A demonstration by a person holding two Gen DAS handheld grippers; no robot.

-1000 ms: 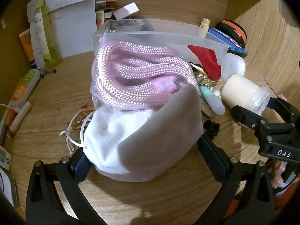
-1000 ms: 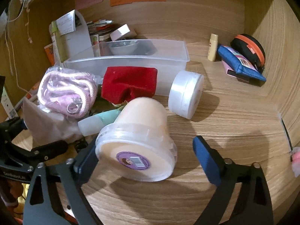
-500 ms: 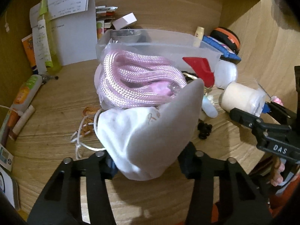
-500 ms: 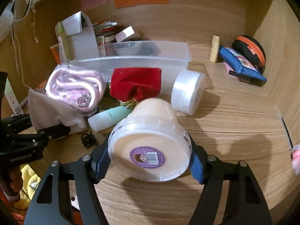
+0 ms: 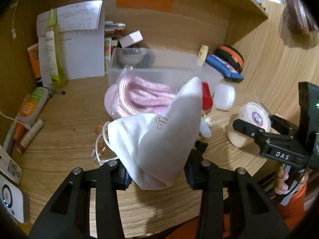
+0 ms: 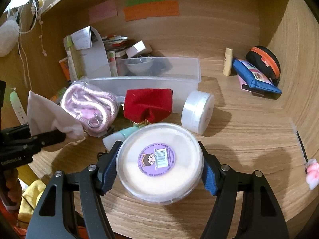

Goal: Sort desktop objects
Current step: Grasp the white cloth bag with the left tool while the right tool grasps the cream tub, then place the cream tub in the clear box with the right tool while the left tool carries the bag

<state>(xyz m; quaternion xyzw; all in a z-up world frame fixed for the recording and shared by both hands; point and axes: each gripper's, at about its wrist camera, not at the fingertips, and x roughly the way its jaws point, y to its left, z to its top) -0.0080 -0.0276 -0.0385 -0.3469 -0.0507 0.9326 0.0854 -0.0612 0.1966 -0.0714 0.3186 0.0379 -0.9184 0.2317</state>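
A white cloth pouch (image 5: 159,139) hangs off the desk between the pads of my left gripper (image 5: 157,176). Its jaws are closing and press on the pouch's lower end. The pouch's drawstring (image 5: 99,149) trails to the left. In the right wrist view the pouch (image 6: 45,111) shows at the left edge. My right gripper (image 6: 159,174) is shut on a round cream tub (image 6: 159,159) with a purple label, its base facing the camera. The left wrist view shows that tub (image 5: 253,117) at the right. Behind lies a bagged pink rope (image 5: 143,97).
A clear plastic bin (image 6: 159,81) stands behind a red pouch (image 6: 147,103), a white round container (image 6: 197,111) and a mint bottle (image 6: 119,137). A blue pouch (image 6: 255,77), a black-orange case (image 6: 263,59) and a small bottle (image 6: 228,61) sit at the back right. Papers and tubes crowd the left.
Both grippers went from open to shut. The left one closed on the white pouch and raised it off the desk. The right one closed on the cream tub and lifted it slightly.
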